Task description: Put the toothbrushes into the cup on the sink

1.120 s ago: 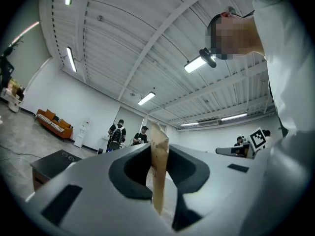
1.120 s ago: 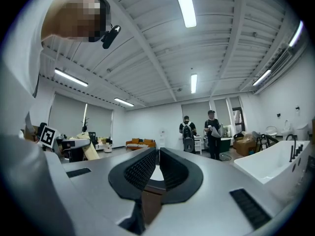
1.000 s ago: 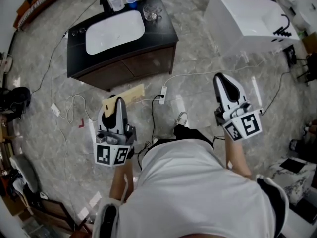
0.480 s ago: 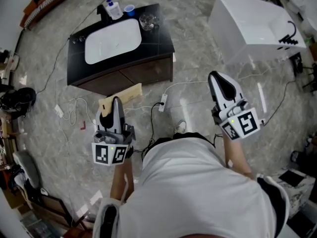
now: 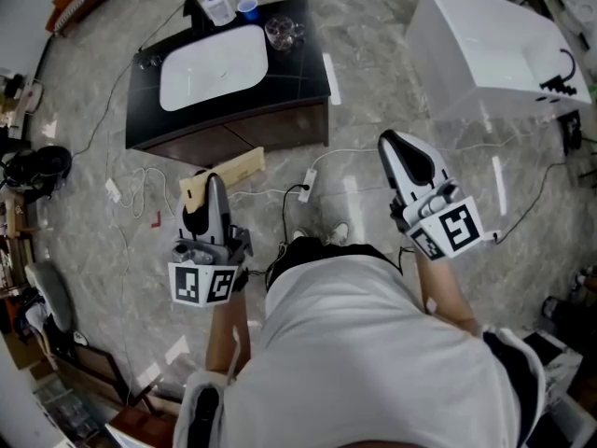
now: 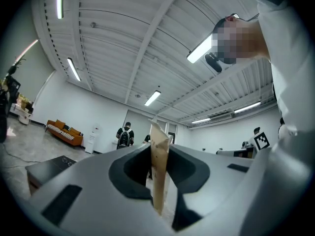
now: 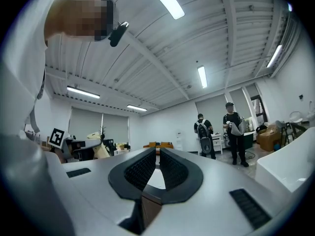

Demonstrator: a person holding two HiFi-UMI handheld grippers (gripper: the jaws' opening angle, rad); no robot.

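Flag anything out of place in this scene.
Loose cables and a power strip sprawl across the floor around the sink cabinet. The left gripper clamps a flat tan card, not an obvious toothbrush.

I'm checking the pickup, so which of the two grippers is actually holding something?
The left gripper: a flat tan card stands on edge, clamped between its fingers. The right gripper has nothing between its fingers.

Two hand-held grippers [image 5: 213,183] [image 5: 390,141], one cup [image 5: 247,7]
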